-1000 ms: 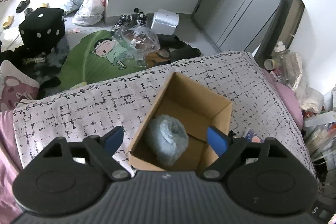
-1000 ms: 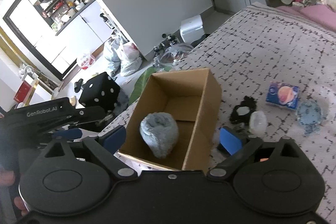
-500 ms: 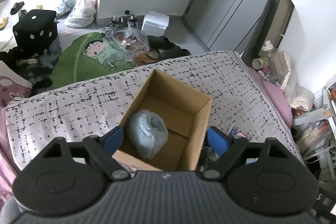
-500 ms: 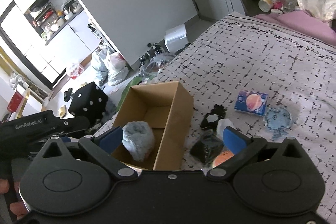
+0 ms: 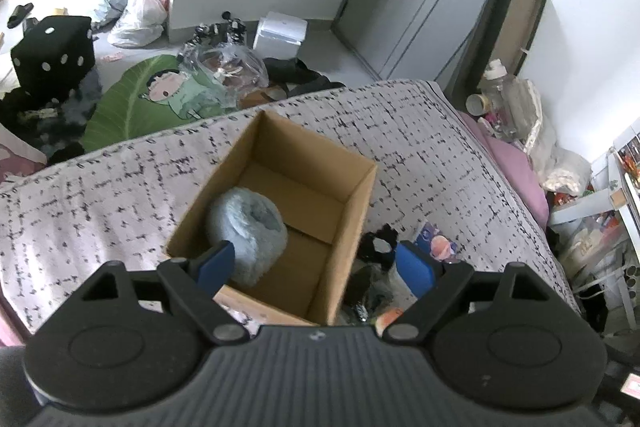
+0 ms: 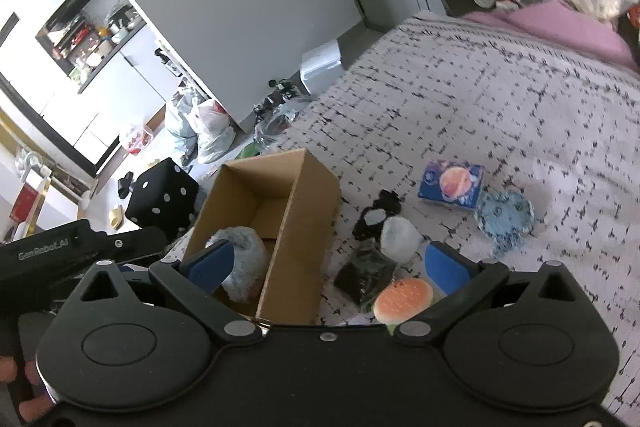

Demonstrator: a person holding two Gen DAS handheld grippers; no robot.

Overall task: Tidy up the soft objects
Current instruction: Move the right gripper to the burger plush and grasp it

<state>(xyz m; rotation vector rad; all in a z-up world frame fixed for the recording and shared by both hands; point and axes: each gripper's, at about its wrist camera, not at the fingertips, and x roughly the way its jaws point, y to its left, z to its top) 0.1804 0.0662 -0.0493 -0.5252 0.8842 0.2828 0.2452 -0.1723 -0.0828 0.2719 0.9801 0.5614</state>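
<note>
Right wrist view: both grippers' jaws spread, empty; lower right gripper [image 6: 326, 265] squarely over the burger toy [image 6: 403, 299] beside the box [image 6: 296, 227].

Brown cardboard box [image 5: 280, 163], pale blue fluffy roll [image 5: 248, 227], white bedspread [image 6: 500, 115] with black dashes, orange burger toy [image 6: 402, 299]

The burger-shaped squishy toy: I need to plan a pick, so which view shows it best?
The right wrist view: the burger-shaped toy lies almost whole on the bedspread, beside the cardboard box. The left wrist view shows only a sliver of it above the gripper body.
</note>
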